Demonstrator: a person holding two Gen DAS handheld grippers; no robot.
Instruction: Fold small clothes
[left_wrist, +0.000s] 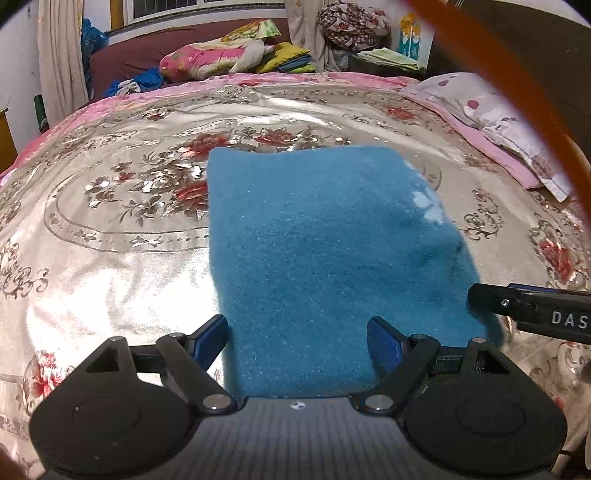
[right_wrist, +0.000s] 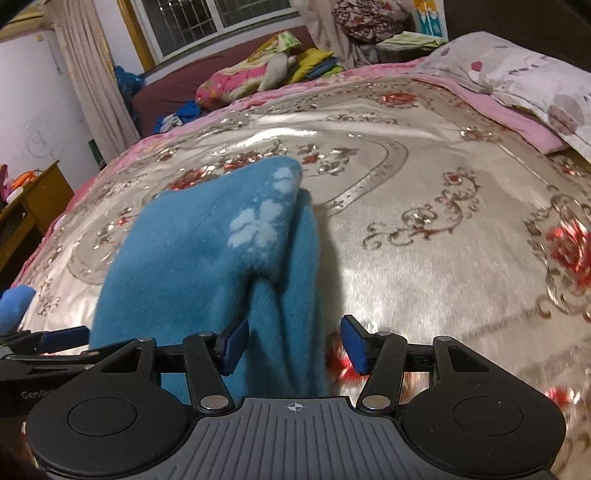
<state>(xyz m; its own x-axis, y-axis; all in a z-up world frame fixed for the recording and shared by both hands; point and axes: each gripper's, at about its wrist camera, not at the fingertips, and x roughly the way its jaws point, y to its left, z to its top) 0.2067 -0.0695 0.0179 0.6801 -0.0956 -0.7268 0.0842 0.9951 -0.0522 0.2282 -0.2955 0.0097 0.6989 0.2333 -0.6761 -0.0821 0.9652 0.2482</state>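
Left wrist: blue fleece garment (left_wrist: 325, 251) between released jaws; right jaws likewise released around it.

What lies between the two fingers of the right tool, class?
In the right wrist view, a raised fold of the blue fleece garment runs between the open right tool's fingers, with floral bedspread showing beside it.

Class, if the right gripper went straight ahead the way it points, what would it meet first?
Probably the blue cloth: its raised fold lies between the open right gripper's fingers, with the bedspread beyond.
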